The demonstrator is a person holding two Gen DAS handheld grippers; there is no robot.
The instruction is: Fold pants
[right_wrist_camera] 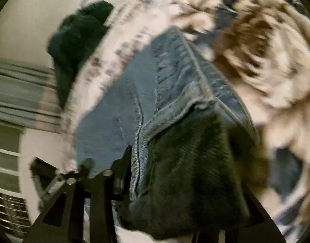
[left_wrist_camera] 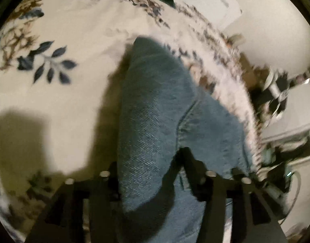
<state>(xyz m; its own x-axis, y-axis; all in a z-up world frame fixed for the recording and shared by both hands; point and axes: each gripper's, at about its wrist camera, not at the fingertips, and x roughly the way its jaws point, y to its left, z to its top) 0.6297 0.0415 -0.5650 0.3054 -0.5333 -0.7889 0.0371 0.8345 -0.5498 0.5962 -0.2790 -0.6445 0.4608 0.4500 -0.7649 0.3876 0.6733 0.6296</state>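
Observation:
Blue denim pants [left_wrist_camera: 155, 105] hang from my left gripper [left_wrist_camera: 150, 182], which is shut on the fabric; the cloth drapes down between and over the fingers toward the bed. In the right wrist view the same pants [right_wrist_camera: 175, 85] show a stitched seam and a hem, and my right gripper [right_wrist_camera: 155, 172] is shut on a thick fold of them. The right finger there is hidden under the denim. Both grippers hold the pants lifted above the floral bedspread [left_wrist_camera: 53, 50].
The bedspread's edge [left_wrist_camera: 225, 77] runs along the right, with floor and clutter [left_wrist_camera: 276, 93] beyond it. A dark green garment [right_wrist_camera: 78, 40] lies at the bed's edge. A window or vent [right_wrist_camera: 7, 182] is at the left of the right wrist view.

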